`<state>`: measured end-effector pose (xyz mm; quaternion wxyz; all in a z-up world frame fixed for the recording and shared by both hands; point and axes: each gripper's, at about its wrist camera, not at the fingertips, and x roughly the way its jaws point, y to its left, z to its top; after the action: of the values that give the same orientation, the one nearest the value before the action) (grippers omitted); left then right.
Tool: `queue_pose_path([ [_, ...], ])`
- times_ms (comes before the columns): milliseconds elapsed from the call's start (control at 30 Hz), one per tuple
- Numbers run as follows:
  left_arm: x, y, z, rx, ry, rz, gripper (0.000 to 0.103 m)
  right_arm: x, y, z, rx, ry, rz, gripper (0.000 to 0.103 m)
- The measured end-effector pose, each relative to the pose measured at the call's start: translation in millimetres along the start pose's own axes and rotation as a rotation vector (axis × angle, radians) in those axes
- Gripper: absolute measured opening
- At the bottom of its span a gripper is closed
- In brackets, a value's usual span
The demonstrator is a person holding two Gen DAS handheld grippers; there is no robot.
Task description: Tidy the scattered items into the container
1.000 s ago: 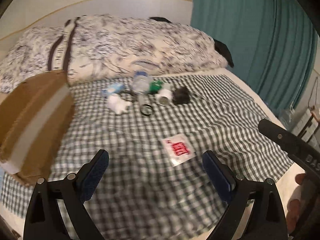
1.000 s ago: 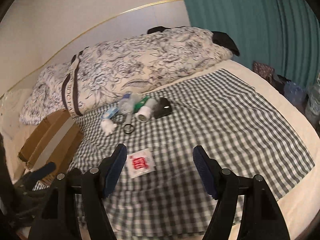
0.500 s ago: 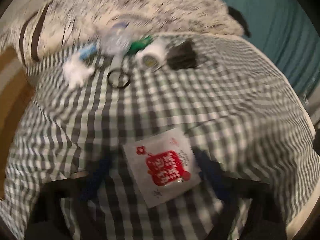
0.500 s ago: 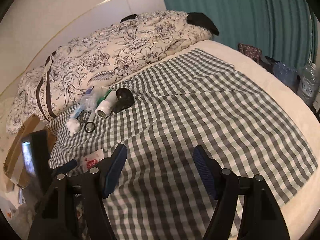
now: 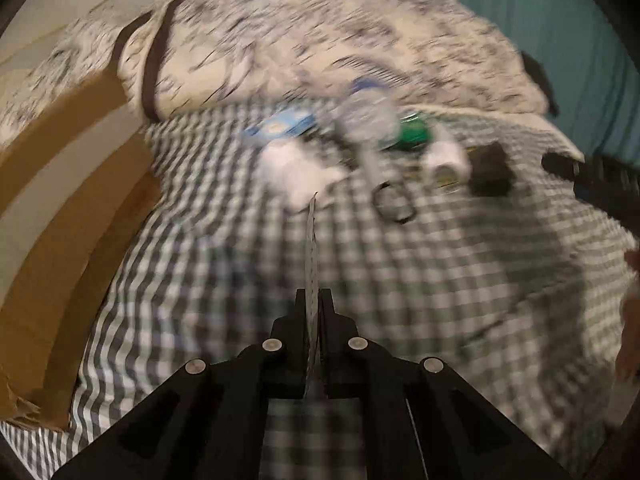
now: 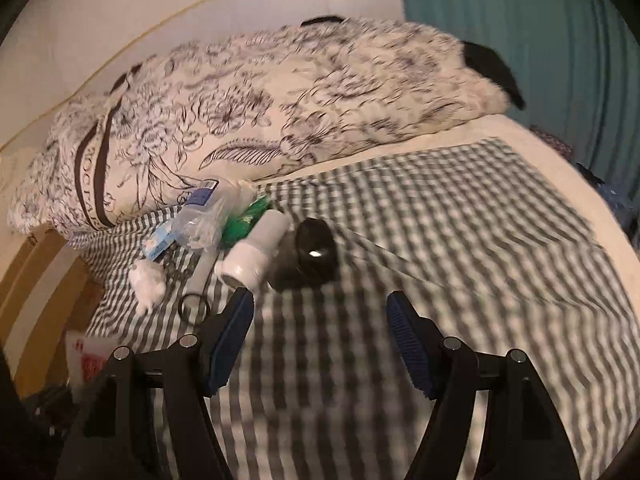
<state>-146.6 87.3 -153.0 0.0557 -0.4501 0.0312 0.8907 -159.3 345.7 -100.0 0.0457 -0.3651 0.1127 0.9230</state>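
Observation:
My left gripper (image 5: 314,300) is shut on the flat red-and-white packet (image 5: 311,248), which stands edge-on between the jaws above the checked cloth; the packet also shows at the left of the right wrist view (image 6: 86,354). My right gripper (image 6: 320,332) is open and empty, just short of the pile of items: a white tube (image 6: 256,252), a black round object (image 6: 312,252), a clear plastic bottle (image 6: 204,216), a green item (image 6: 244,222), a white wad (image 6: 148,280) and a black ring (image 6: 195,304). The cardboard box (image 5: 60,216) lies to the left.
The checked cloth (image 6: 460,240) covers the bed. A floral pillow (image 6: 260,104) lies behind the pile. A teal curtain (image 6: 540,32) hangs at the right. The other gripper's black body (image 5: 592,176) shows at the right of the left wrist view.
My left gripper has closed on the red-and-white packet and lifted it off the cloth. My right gripper has moved closer to the pile and stays open.

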Motion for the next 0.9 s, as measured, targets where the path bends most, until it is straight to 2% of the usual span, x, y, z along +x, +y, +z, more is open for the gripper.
queue_pose_path([
  [100,12,13,-13,-0.018,0.053,0.008,0.004,33,9,11,0.007,0.03,-0.006,0.068],
  [267,2,23,-20,-0.006,0.049,-0.004,0.004,74,21,23,-0.066,0.09,-0.054,0.068],
  [300,2,24,-21,-0.007,0.051,-0.004,0.004,80,20,24,-0.066,0.105,-0.065,0.059],
  [333,2,25,-21,-0.008,0.052,-0.003,0.004,85,19,24,-0.059,0.123,-0.053,0.032],
  [367,1,25,-21,-0.008,0.053,-0.001,0.004,88,18,23,-0.052,0.148,-0.032,0.025],
  [400,1,25,-21,-0.008,0.053,0.002,0.004,87,19,22,-0.053,0.154,-0.021,0.023],
  [500,-2,27,-19,-0.002,0.048,0.007,0.004,70,28,13,-0.116,0.141,-0.018,0.009],
  [533,-5,27,-19,0.003,0.043,0.01,0.004,59,32,8,-0.137,0.132,-0.019,0.007],
  [600,-12,25,-17,0.005,0.033,0.008,0.004,39,35,1,-0.152,0.113,-0.016,0.007],
  [700,-27,23,-14,0.006,0.008,0.003,0.004,5,35,-10,-0.129,0.097,0.04,0.007],
  [900,-73,21,-6,0.01,-0.059,-0.008,0.004,-69,48,-36,-0.107,0.06,0.1,0.007],
])
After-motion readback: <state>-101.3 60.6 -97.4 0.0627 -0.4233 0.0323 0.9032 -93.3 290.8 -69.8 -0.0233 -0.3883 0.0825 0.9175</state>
